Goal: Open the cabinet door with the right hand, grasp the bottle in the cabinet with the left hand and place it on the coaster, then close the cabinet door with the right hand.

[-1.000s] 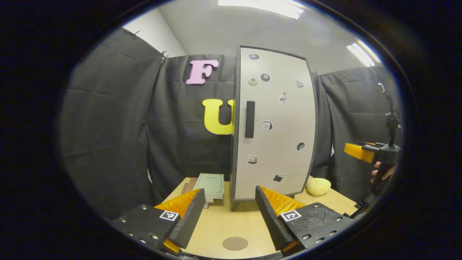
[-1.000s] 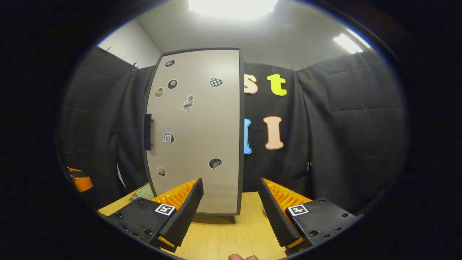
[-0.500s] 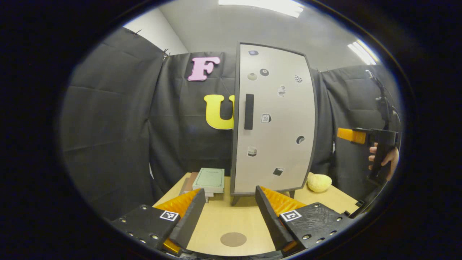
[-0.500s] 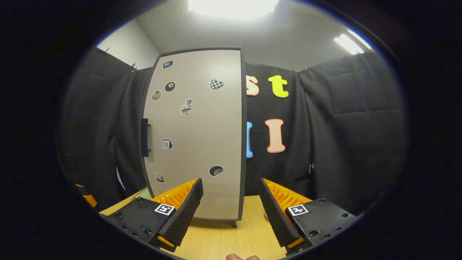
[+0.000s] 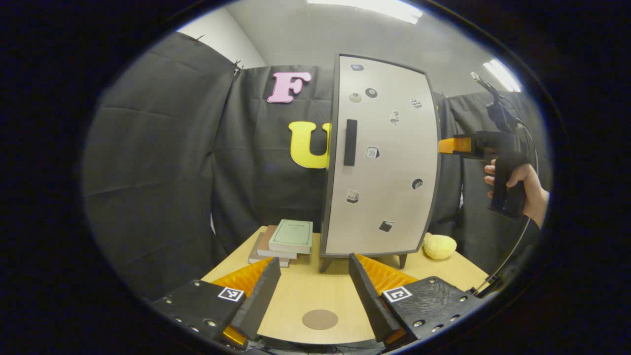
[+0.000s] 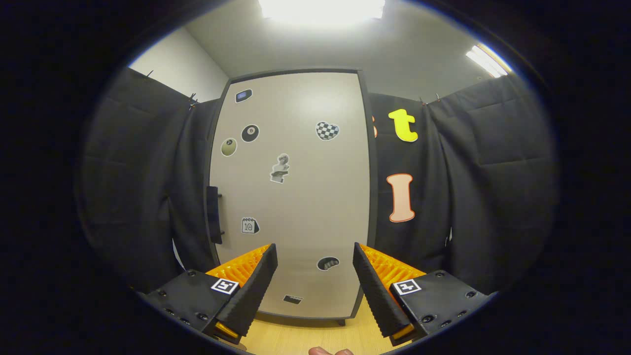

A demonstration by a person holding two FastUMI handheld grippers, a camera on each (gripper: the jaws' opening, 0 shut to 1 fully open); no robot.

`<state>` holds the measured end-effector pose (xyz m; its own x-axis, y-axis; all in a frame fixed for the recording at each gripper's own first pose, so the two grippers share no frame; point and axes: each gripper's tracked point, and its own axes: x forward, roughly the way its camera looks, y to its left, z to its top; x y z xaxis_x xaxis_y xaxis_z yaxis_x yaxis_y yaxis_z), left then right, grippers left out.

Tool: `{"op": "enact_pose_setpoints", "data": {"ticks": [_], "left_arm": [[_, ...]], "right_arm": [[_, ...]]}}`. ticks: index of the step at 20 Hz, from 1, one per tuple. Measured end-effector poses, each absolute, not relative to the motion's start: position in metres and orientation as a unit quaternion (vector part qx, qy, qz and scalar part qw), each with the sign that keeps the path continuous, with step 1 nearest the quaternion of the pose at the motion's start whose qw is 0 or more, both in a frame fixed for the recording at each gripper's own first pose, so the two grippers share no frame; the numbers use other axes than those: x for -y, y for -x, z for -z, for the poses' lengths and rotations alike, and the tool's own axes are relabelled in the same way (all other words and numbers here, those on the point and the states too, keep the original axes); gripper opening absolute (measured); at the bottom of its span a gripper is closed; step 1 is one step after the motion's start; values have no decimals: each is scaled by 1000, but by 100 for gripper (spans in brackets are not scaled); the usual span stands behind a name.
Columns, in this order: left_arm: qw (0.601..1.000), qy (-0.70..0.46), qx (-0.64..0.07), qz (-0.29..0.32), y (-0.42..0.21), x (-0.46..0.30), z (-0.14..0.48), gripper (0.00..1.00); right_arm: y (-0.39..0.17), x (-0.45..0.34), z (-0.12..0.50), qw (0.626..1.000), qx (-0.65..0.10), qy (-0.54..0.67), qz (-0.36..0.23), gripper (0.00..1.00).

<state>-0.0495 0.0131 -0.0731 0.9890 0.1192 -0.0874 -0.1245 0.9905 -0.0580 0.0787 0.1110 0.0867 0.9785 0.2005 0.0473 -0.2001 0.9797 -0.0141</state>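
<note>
Black cloth backs the counter [image 5: 305, 301], where the cabinet door [image 6: 291, 197] stands closed at centre frame. Right hand-held gripper [image 6: 314, 286], jaws wide and empty, should shift toward the handle [image 6: 213, 215] at left. Left hand-held gripper [image 5: 313, 291] gapes empty above the coaster [image 5: 320, 319].

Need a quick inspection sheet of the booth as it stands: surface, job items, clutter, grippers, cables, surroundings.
Surface: light wooden table, bare in the middle.
Job's things: tall grey cabinet with dark frame, door shut, black vertical handle at its left edge; round brown coaster at the near table edge; bottle not visible.
Clutter: stack of books, green on top, left of the cabinet; yellow plush lump to its right.
Grippers: left gripper open, empty; right gripper open, facing the door.
Cables: thin cable below the right hand.
Surroundings: black cloth walls, ceiling lights.
</note>
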Motion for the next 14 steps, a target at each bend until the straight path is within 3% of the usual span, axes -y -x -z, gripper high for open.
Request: {"op": "enact_pose_setpoints", "data": {"ticks": [2, 3, 5, 14], "left_arm": [[996, 33, -43, -73, 55, -24, 75, 84], [995, 33, -44, -79, 57, -29, 78, 89], [994, 33, -47, -91, 61, -40, 83, 83], [988, 48, -55, -135, 71, -84, 96, 84]], "right_arm": [[-86, -136, -94, 992, 22, 1, -120, 98], [-89, -148, -99, 991, 24, -1, -128, 98], [-92, -169, -107, 989, 34, 0, -141, 98], [-126, -275, -138, 978, 60, -23, -197, 98]]}}
